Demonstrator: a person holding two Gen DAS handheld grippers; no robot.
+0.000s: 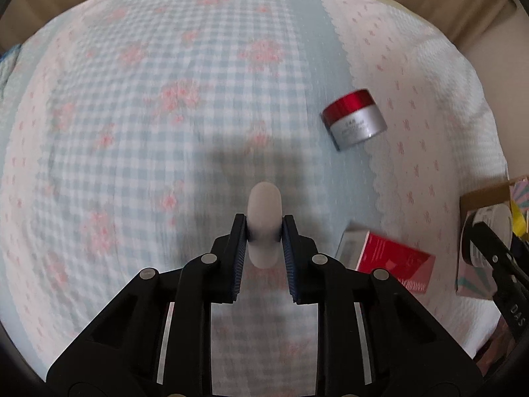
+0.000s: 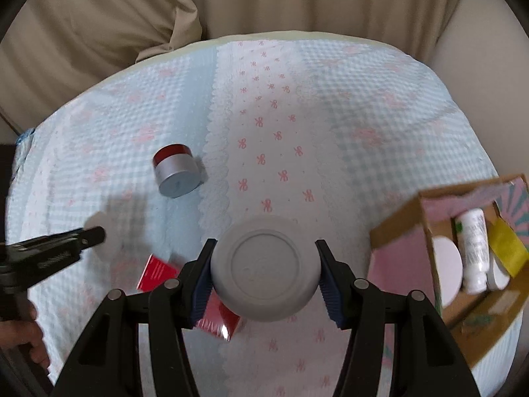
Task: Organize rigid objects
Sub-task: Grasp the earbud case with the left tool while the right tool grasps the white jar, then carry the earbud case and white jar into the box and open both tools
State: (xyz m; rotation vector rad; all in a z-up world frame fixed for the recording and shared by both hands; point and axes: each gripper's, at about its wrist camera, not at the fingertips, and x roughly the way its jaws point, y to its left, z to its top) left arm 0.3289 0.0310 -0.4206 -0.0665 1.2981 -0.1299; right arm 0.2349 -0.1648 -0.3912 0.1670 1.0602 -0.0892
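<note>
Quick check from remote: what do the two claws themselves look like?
Both match. The left claw and right claw have matte black angular linkages with round silver pivot pins and ribbed blue pads. White "DAS" lettering marks the right one's side. No cables show; a bare hand shows, no sleeve.

L gripper (image 1: 264, 231) jaws clamped; R gripper (image 2: 264, 264) jaws clamped wide.

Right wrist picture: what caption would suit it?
Right claw grips a round grey jar above a bedspread, open box at right.
</note>
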